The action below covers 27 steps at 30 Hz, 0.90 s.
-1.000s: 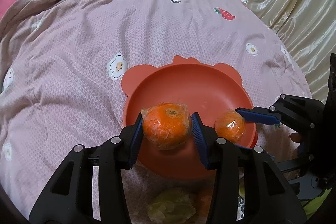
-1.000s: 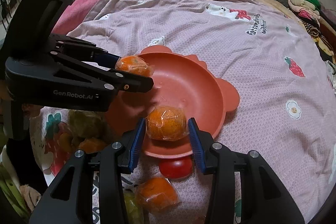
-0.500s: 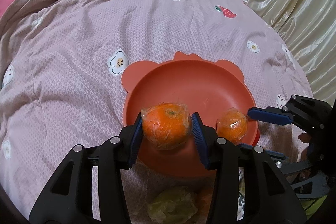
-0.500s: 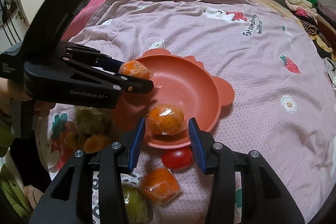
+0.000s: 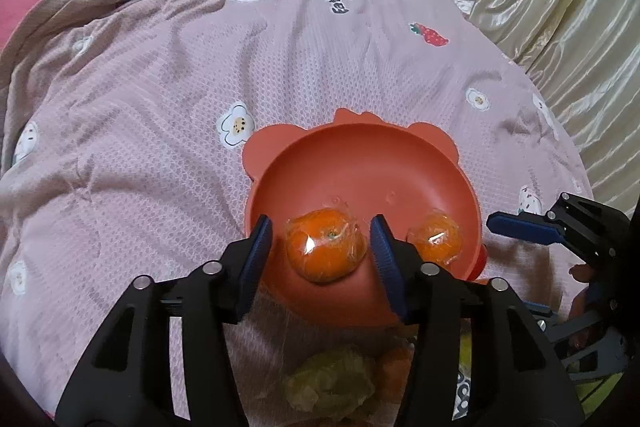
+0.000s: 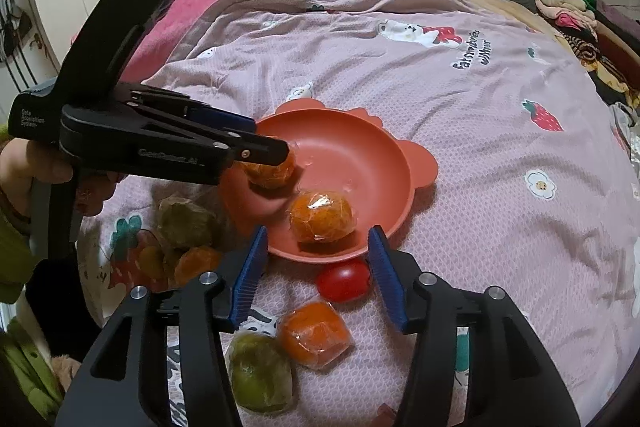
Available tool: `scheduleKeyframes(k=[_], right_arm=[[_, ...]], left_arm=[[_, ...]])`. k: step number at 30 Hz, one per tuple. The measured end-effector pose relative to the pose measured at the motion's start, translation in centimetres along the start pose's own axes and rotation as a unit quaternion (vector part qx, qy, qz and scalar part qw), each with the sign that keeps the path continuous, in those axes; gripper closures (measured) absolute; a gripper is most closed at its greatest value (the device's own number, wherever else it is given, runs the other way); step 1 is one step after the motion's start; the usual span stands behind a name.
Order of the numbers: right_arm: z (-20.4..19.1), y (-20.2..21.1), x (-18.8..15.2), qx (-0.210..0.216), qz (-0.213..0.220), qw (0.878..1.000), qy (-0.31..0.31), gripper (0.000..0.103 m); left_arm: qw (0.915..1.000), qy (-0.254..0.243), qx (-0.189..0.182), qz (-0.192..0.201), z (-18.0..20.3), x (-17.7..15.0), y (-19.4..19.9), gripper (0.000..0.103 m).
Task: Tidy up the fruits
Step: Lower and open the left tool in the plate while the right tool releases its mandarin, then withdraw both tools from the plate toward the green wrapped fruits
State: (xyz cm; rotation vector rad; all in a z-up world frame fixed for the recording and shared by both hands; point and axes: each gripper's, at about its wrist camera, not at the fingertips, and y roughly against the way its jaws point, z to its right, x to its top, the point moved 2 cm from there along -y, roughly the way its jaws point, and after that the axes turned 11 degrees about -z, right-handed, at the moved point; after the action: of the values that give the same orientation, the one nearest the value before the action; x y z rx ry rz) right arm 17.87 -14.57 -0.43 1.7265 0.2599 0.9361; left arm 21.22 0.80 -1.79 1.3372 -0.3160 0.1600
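A red-orange bowl (image 5: 360, 167) with ear-shaped tabs sits on the pink bedspread. Two plastic-wrapped oranges lie inside it. One orange (image 5: 326, 251) rests at the near rim between the blue pads of my left gripper (image 5: 322, 253); its jaws are opening and a gap shows on each side. The second orange (image 6: 322, 217) lies in the bowl just beyond my right gripper (image 6: 318, 267), whose jaws are also opening with nothing pressed between them. In the right wrist view my left gripper (image 6: 260, 139) reaches in from the left over its orange (image 6: 272, 171).
In front of the bowl lie a red tomato (image 6: 344, 281), a wrapped orange (image 6: 314, 333) and a wrapped green fruit (image 6: 260, 375). More green and orange fruit (image 6: 184, 227) sits left of the bowl. A hand (image 6: 24, 163) holds the left gripper. Folded clothes (image 6: 568, 3) are stacked far right.
Both grippers' jaws have spread. The left one has let go of its orange, which now rests lower in the bowl. The right gripper has drawn back from its orange.
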Motion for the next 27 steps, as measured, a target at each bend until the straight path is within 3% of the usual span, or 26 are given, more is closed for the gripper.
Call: scheduleKeyframes(k=[19,27], right_arm=[[0.7,3.8,-2.1,-0.001,0.046,0.998,-0.051,0.020],[0.1,4.9,-3.2,-0.007,0.059,0.996,-0.062,0.012]], left_arm=[[0.9978,0.003,0.012,0.066,0.1,-2.8,4.8,0.023],[0.9963,0.003,0.020,0.083,0.1,-4.4,6.1,0.017]])
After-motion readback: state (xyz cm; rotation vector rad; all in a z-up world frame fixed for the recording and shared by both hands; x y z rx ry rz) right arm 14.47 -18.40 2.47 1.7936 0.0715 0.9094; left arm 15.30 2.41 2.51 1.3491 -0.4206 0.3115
